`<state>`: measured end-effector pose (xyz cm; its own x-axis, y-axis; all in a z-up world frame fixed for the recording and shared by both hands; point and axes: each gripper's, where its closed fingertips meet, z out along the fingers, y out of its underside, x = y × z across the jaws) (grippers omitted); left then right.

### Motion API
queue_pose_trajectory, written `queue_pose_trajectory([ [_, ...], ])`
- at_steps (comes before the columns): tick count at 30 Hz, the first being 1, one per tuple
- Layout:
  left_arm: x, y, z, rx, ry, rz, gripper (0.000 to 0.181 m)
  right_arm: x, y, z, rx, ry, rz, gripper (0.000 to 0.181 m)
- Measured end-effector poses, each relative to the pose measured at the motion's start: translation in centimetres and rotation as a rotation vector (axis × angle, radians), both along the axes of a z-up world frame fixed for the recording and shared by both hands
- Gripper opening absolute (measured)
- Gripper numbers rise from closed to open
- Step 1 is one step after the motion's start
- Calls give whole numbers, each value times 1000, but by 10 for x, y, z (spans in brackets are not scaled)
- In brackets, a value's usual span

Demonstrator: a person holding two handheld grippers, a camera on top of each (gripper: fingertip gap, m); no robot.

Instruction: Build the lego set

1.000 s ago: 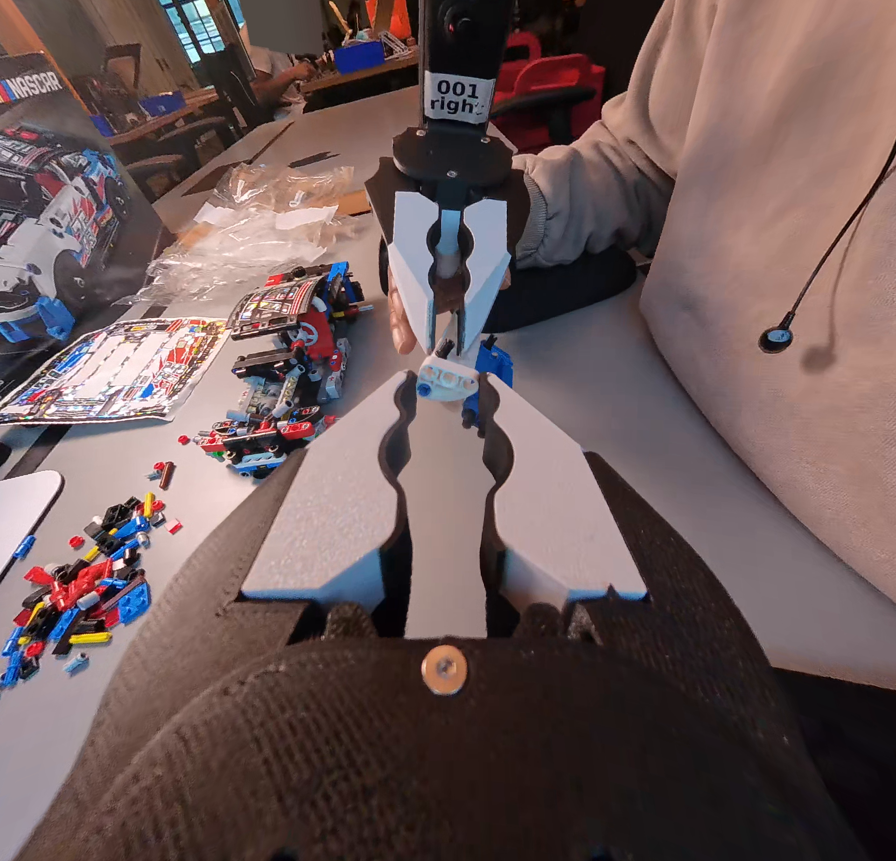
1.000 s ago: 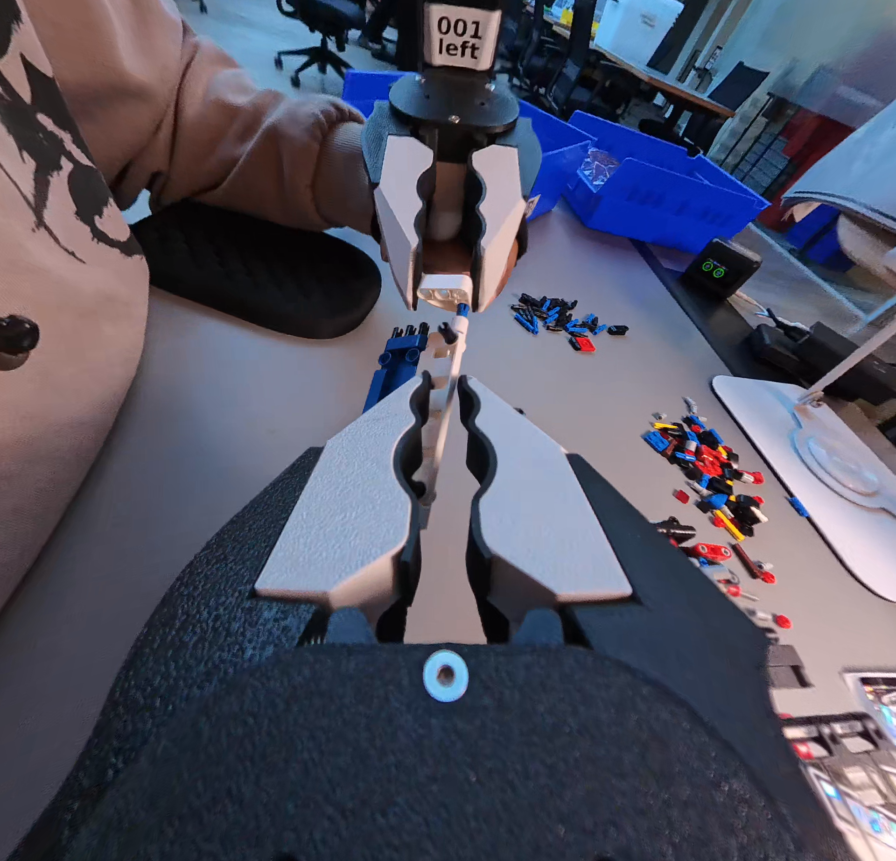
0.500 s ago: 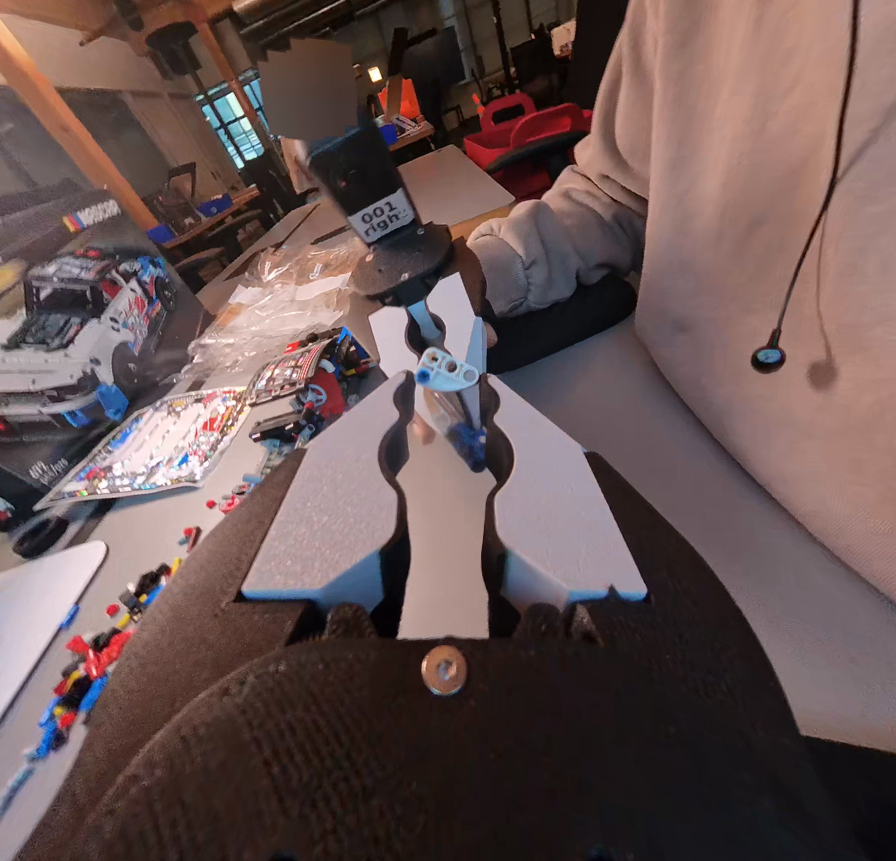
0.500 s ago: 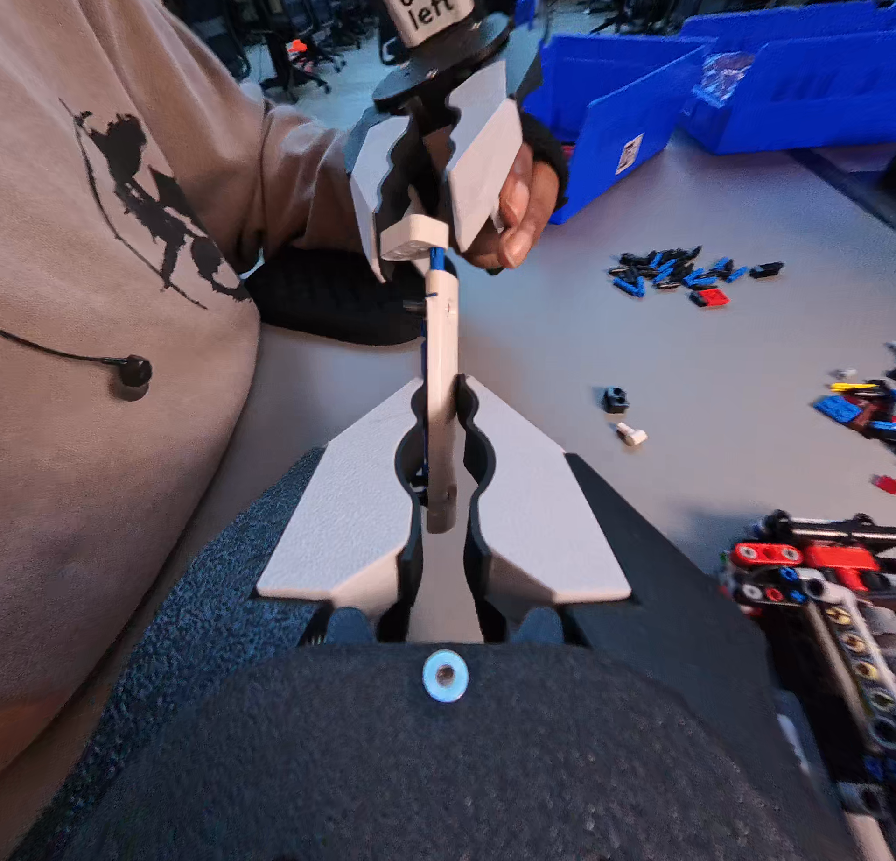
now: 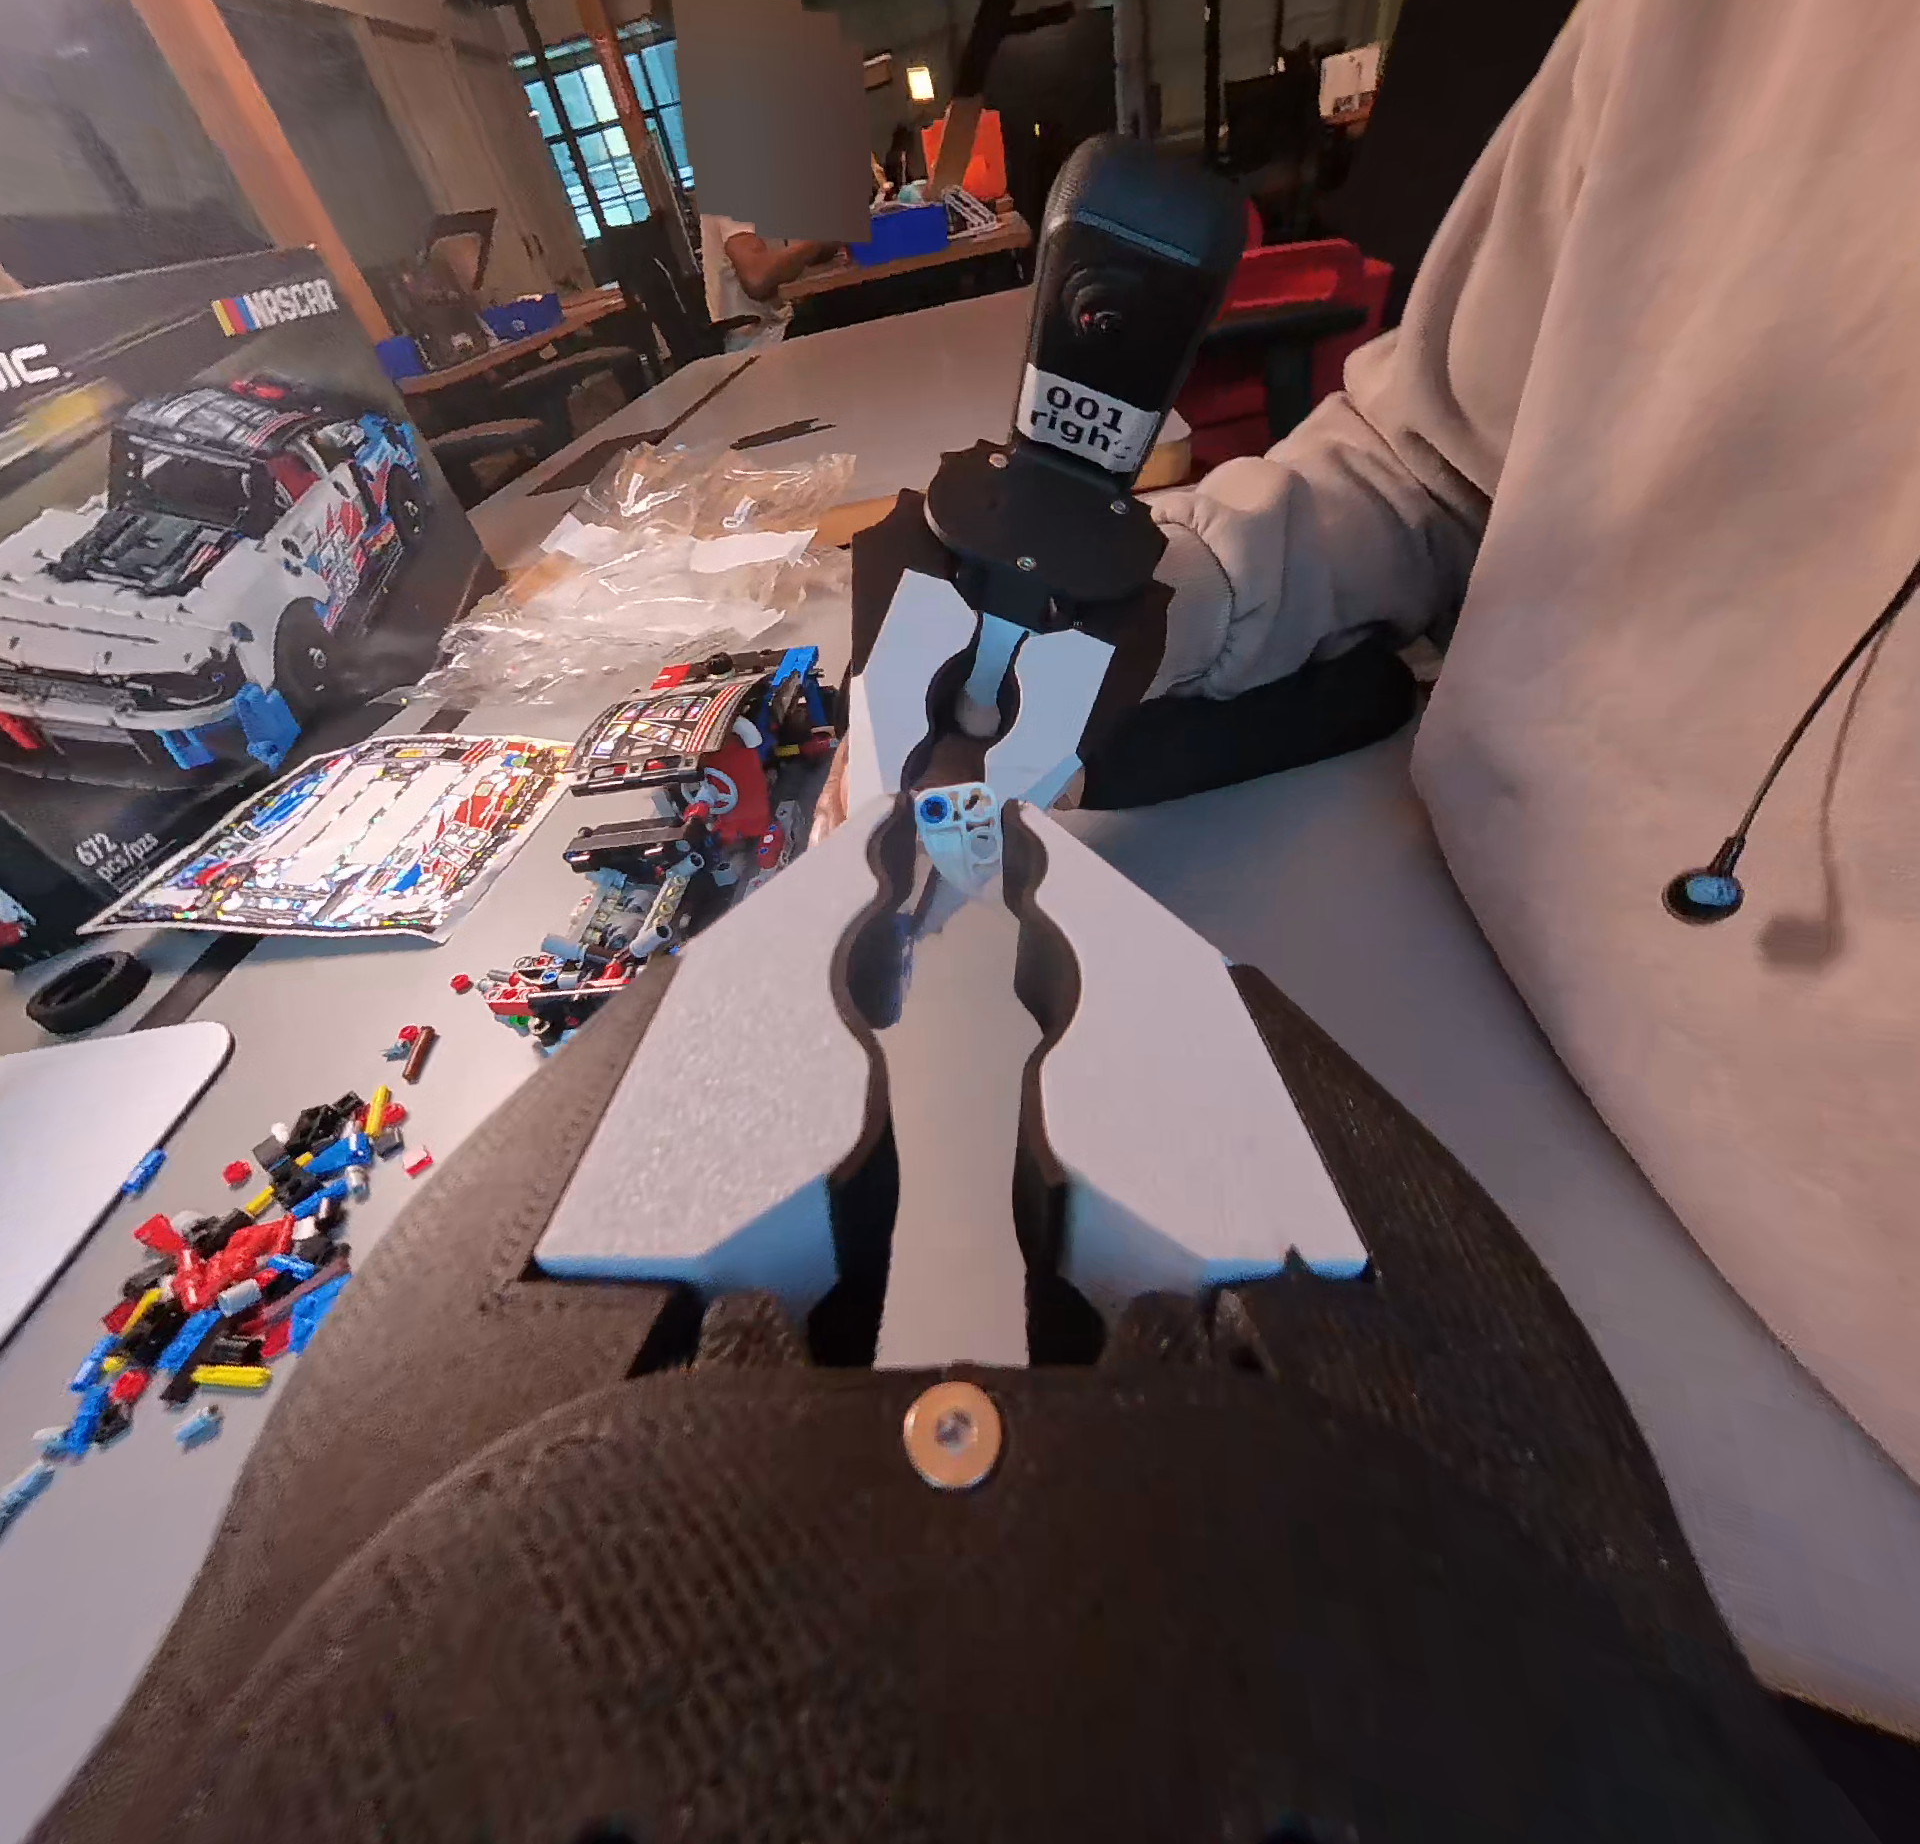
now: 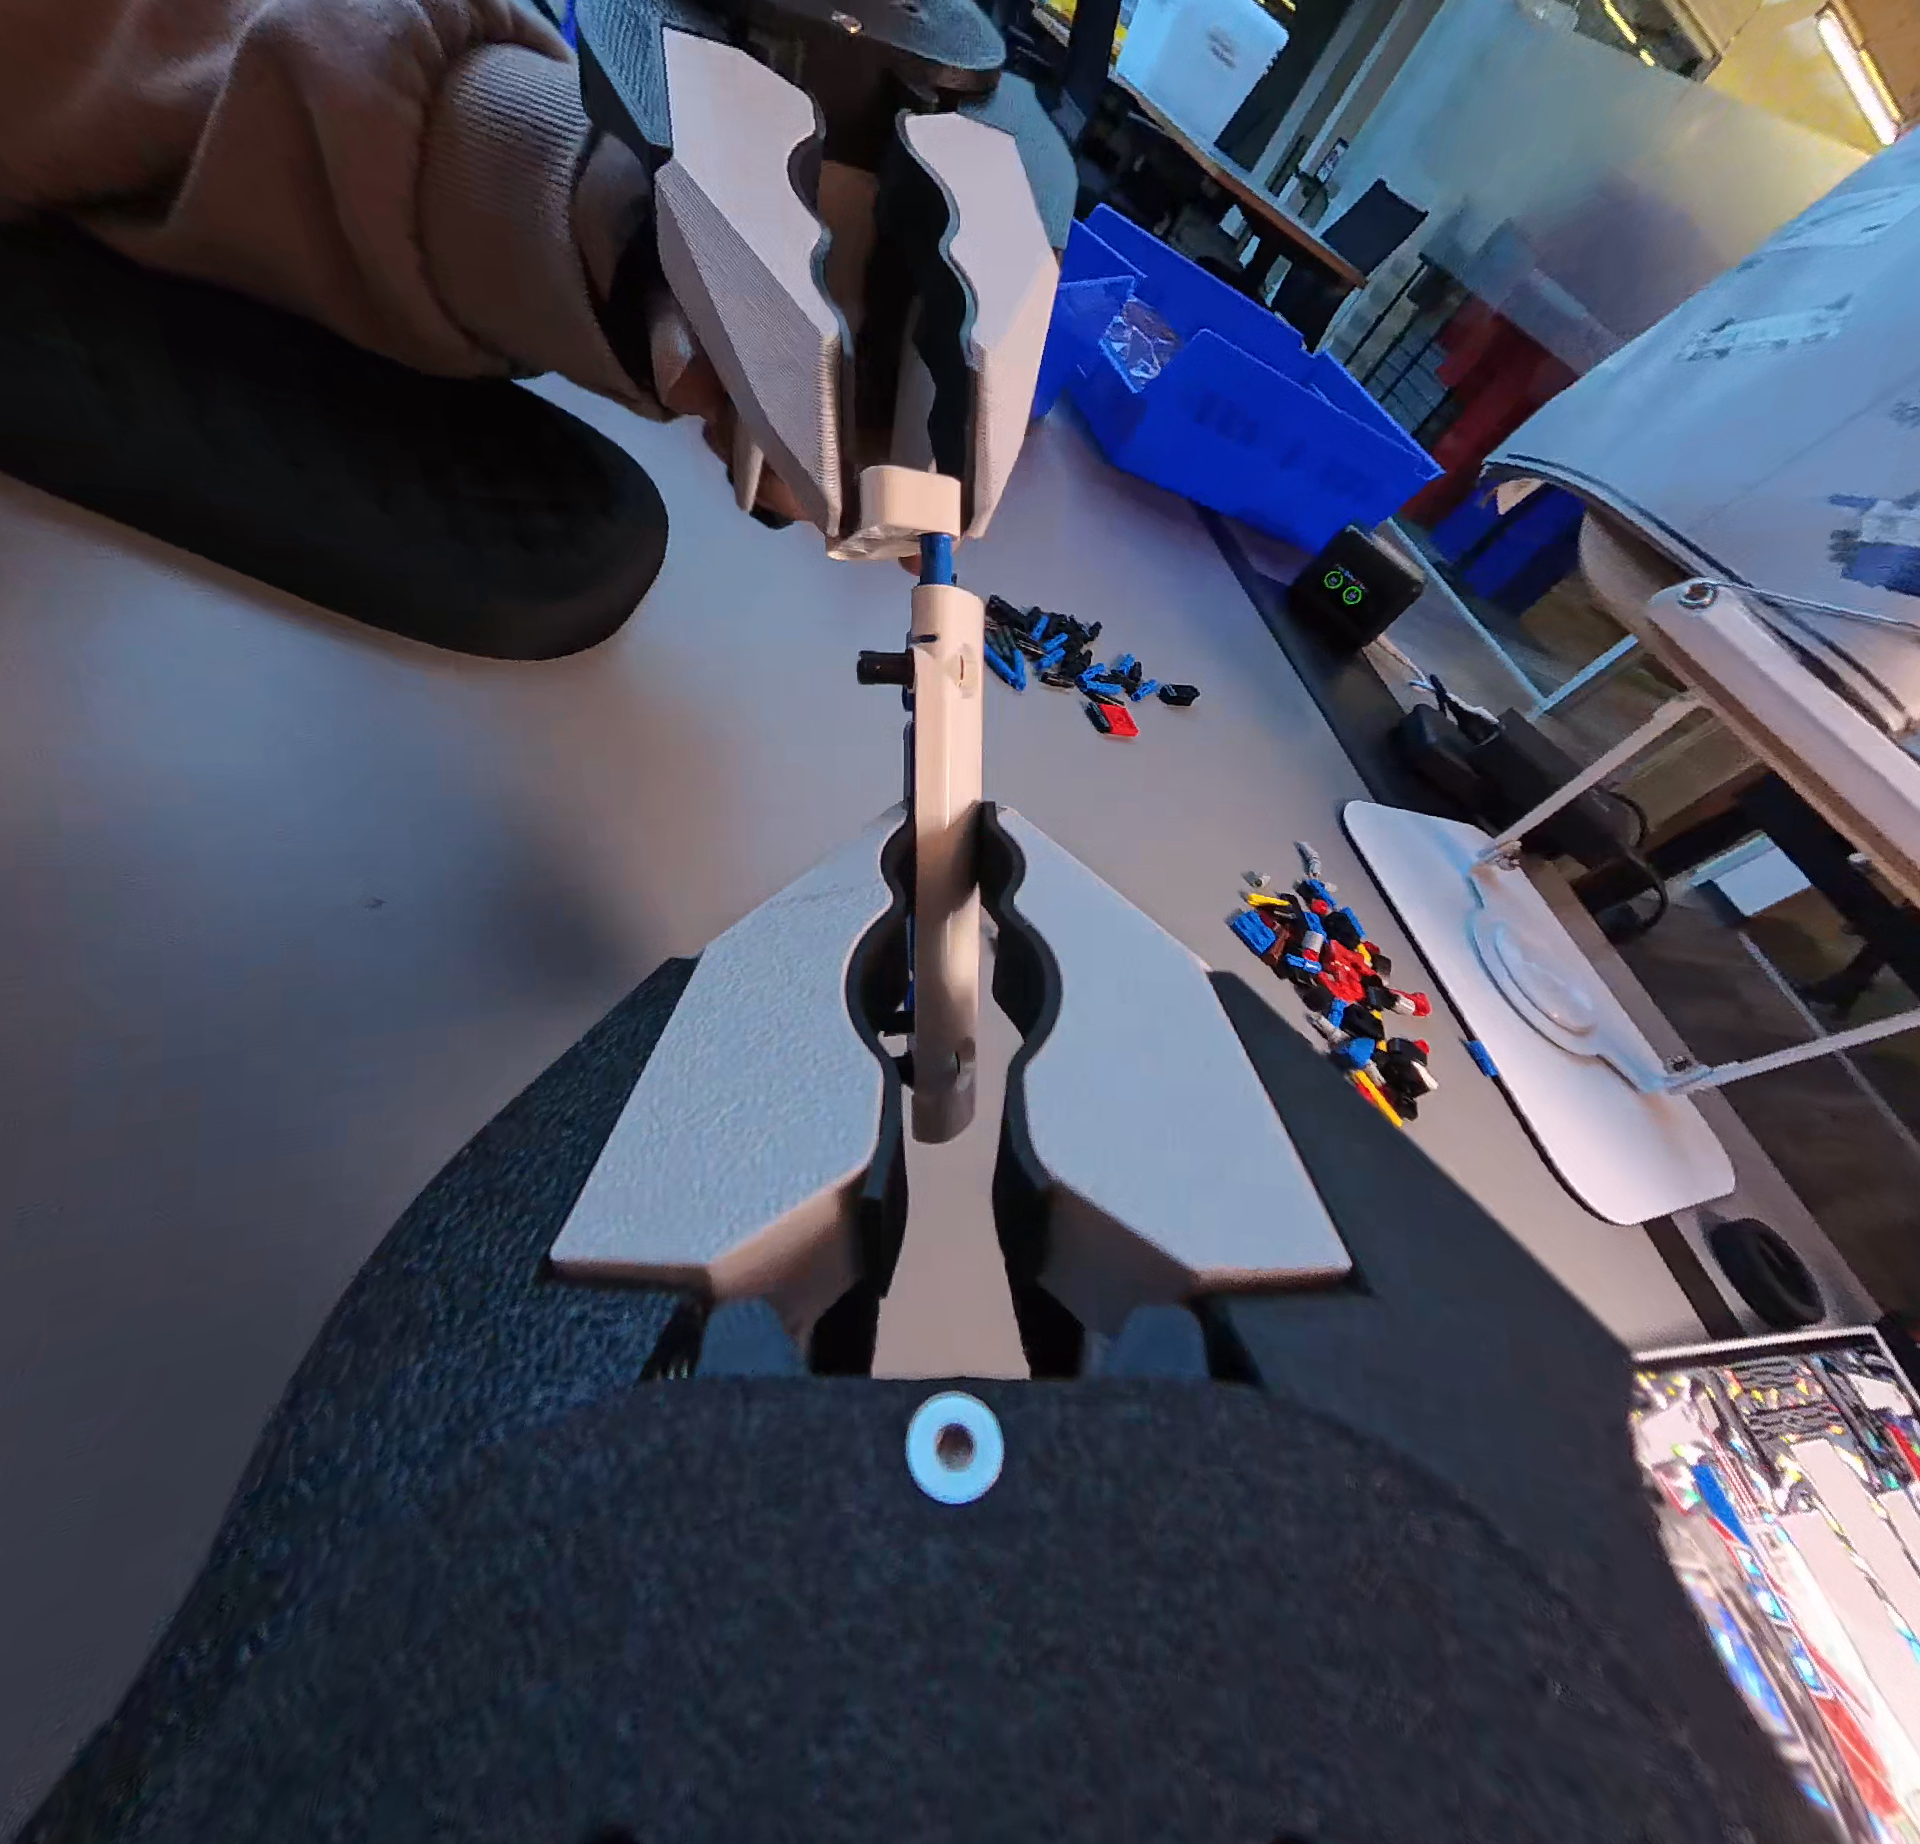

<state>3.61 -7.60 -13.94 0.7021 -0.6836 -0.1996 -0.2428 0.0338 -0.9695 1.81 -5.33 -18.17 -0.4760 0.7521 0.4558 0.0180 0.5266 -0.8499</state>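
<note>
Pinching a small white connector at the tips of the left gripper, its 2 fingers narrowed onto it, end-on to the other tool and raised over the grey table. Bridging the gap, a short blue pin already seated in the connector's hole and running along the same line as the long white beam. Clamping that beam edgewise deep between the 2 fingers of the right gripper, long axis aimed straight at the connector, so likely only a push along that axis left.
</note>
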Motion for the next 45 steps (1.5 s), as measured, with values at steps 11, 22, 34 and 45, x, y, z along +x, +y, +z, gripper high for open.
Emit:
queue_pose_trajectory([
  [11,11,-17,-23,47,303,-133,14,12,-20,-21,70,-136,102,6],
  [22,13,-5,-26,-20,249,-94,14,4,-14,-28,43,-194,36,12],
  [34,7,-3,-28,-71,217,-64,14,3,-18,-15,72,-103,33,7],
  [45,10,-4,-46,-115,309,-97,14,6,-21,-27,137,-180,49,7],
])
